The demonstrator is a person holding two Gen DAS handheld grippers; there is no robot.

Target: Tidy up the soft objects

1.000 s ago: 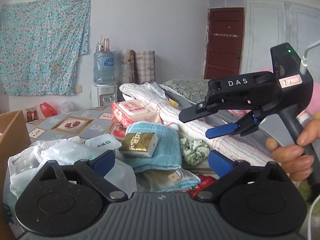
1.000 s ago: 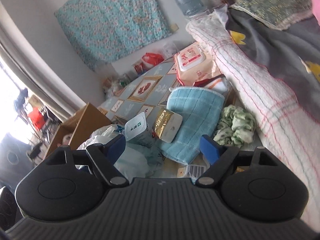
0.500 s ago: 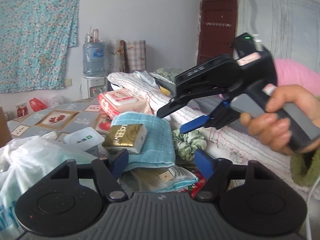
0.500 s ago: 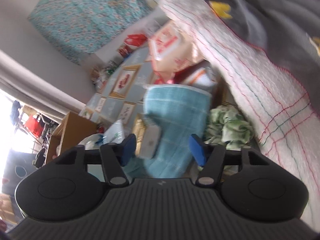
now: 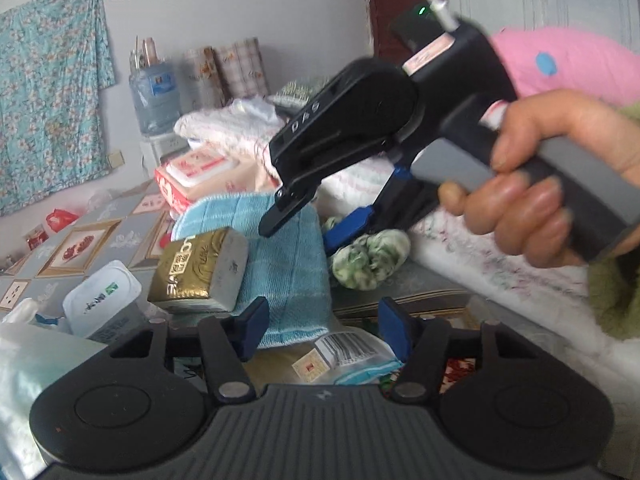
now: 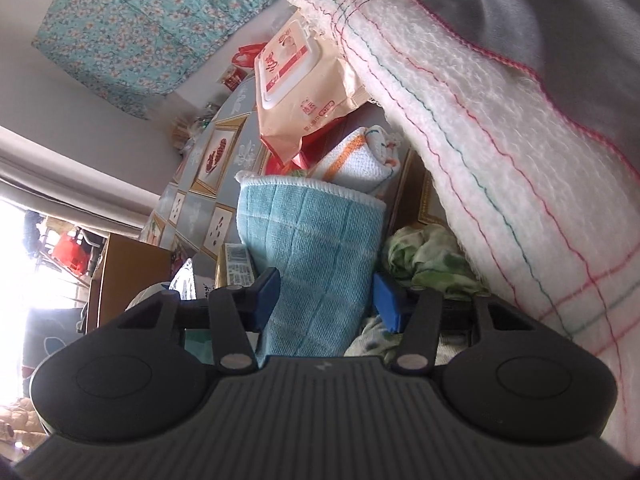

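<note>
On the cluttered tiled surface (image 5: 100,236), the blue towel (image 6: 316,256) is straddled by the right gripper (image 6: 326,294), fingers wide for grasping; left gripper (image 5: 320,326) held wide, empty.

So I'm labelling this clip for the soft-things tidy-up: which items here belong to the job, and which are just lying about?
Belong to the job:
blue towel, between the open right gripper's fingers
green scrunchie
white towel with orange stripe

Just lying about:
gold tissue pack
wet wipes pack
water jug
white plastic tub
</note>
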